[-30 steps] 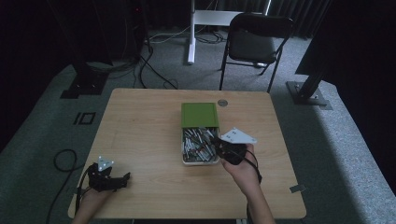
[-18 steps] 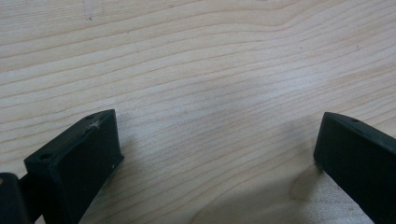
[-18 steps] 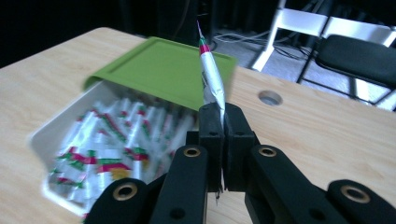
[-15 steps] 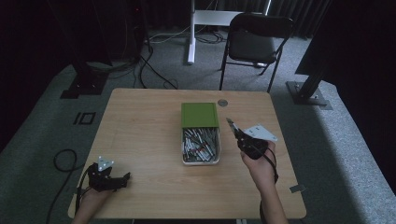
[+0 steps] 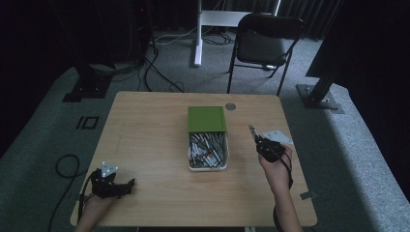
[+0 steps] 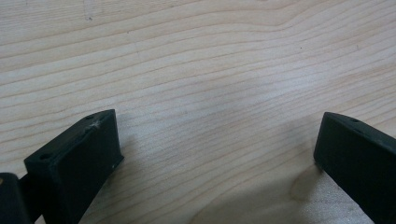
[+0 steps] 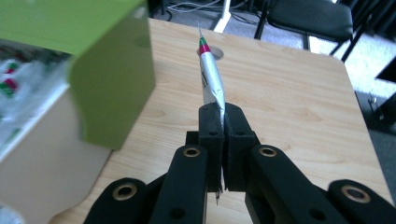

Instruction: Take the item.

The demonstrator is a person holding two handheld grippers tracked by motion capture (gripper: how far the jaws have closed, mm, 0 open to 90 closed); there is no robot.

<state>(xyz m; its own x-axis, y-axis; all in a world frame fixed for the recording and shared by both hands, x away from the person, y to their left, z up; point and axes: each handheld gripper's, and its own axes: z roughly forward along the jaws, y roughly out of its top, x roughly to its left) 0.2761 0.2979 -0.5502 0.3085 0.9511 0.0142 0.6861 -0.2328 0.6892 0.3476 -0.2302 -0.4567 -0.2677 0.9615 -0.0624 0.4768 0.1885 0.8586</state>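
Since a second ago, the right gripper [image 5: 253, 131] has swung from the box [image 5: 208, 146] out over open table [image 5: 145, 125], jaws clenched on a silver sachet [image 7: 210, 74] jutting beyond its fingertips. Left gripper [image 6: 217, 154] rests released.

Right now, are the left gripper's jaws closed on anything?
No, in the left gripper view the left gripper has its jaws standing wide apart with just bare wooden table between them.
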